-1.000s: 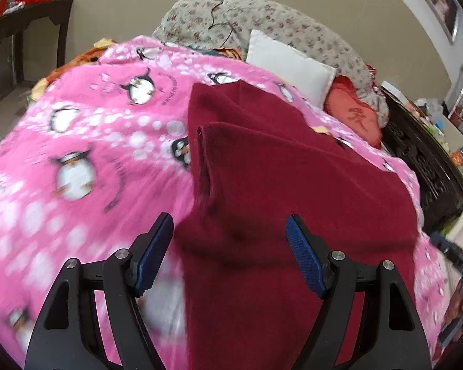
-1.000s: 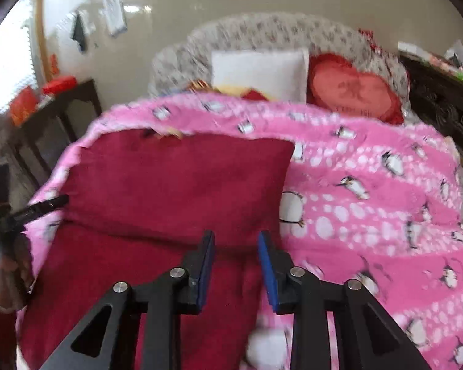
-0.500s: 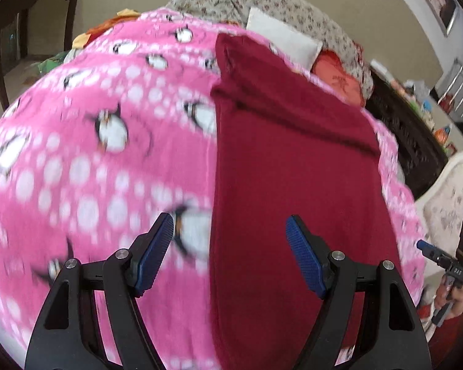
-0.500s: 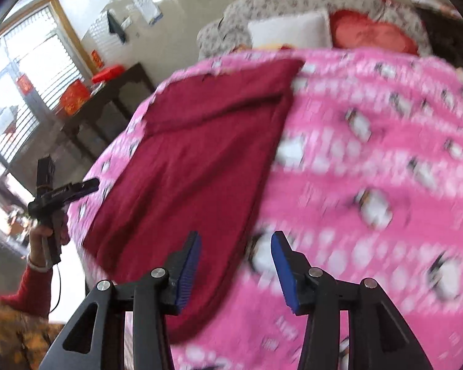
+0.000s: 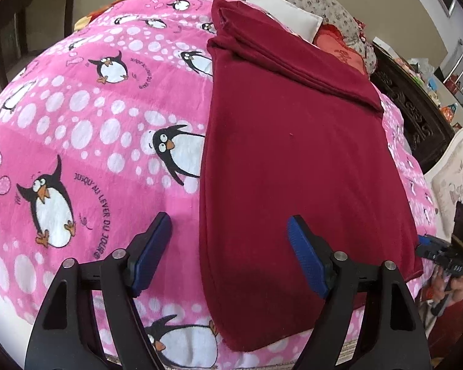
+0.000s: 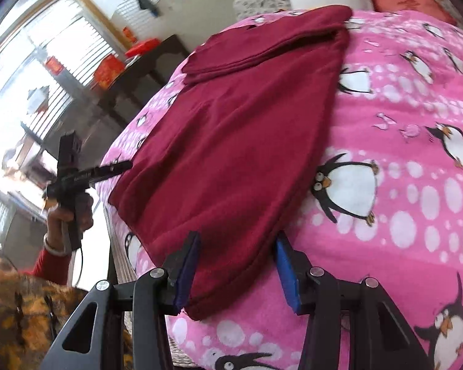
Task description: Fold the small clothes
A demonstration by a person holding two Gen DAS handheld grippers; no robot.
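Left hand-held gripper released, jaws wide and just been opening further, straddling the left edge of the red garment near its near-left corner; cloth lies under the gap, pads not pressing it. Right hand-held gripper also released, jaws partway apart with little change now, the near-right corner of the garment between them, not pinched.

Bed with pink penguin blanket fills both views. Garment lies flat on it, long way near to far, far end already folded over into a thicker band, near hem hanging at the bed's near edge. Pillows far behind.

Risks, judged: a jaw could catch blanket together with the cloth, since both are soft and touching; one corner could be taken before the other, skewing the fold; only the top layer might get pinched.

Both hand-held grippers point forward and down at the near hem. The person's left hand grips its handle, red sleeve showing.
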